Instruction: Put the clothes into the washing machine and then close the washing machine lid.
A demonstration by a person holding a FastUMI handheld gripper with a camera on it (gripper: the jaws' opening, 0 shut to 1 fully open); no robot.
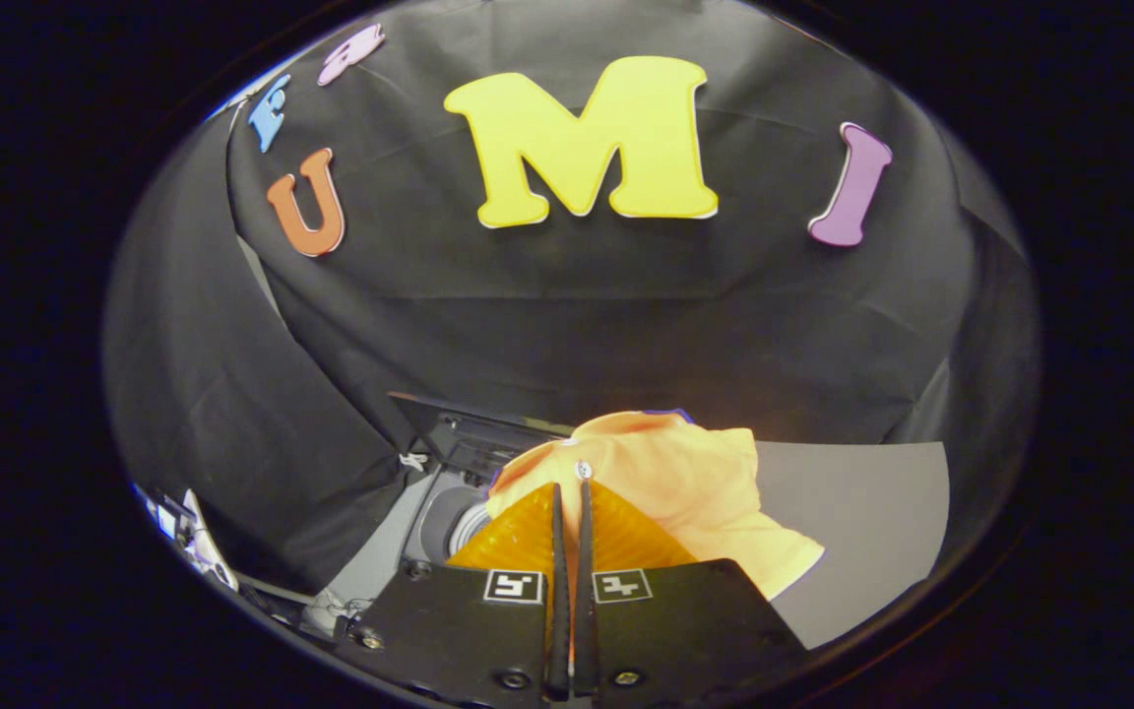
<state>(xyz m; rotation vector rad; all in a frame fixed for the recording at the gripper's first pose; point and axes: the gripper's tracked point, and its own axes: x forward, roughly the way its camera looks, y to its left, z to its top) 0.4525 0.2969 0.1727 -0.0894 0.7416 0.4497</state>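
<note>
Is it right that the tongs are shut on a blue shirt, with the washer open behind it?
Not quite: the shirt is orange, not blue. The gripper view shows the tongs shut on it near a small button, with the washer open just behind it, lid raised.

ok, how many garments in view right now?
1. An orange shirt, pinched between the tool fingers, hanging just ahead of them, partly over the open washing machine drum and the grey top beside it. More may be hidden in the drum.
</note>
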